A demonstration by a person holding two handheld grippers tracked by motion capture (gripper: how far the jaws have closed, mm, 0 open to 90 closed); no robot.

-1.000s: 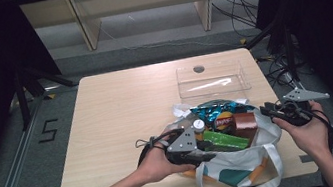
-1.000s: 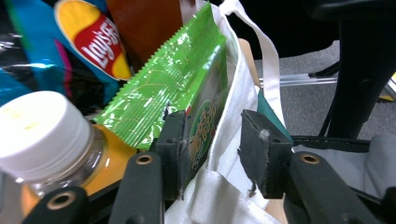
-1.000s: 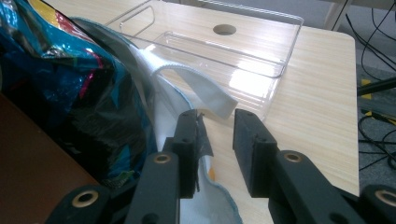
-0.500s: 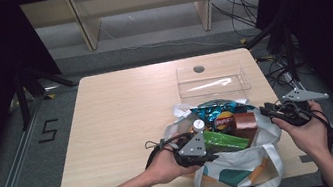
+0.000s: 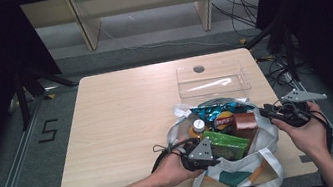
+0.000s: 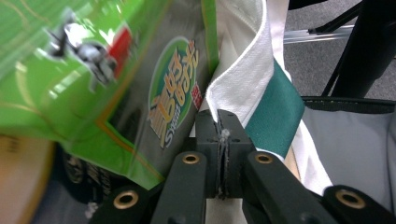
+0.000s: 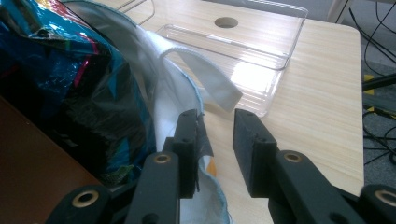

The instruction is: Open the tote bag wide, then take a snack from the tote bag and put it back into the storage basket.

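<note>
A white tote bag with a green stripe lies open at the table's near right. In it are a green snack packet, a blue crisp bag, a brown box and an orange bottle. My left gripper is at the bag's near rim. In the left gripper view my left gripper has its jaws shut on the white rim, beside the green packet. My right gripper is at the bag's right side. There my right gripper stands open, with the bag's edge draped against one jaw.
An empty clear plastic tray stands at the table's far right, and close ahead as the clear tray in the right gripper view. The wooden table lies to the left. Cables and dark stands sit on the floor to the right.
My left gripper has moved down and nearer, onto the bag's near rim, and its jaws have closed. The right hand and gripper have stayed where they were.
</note>
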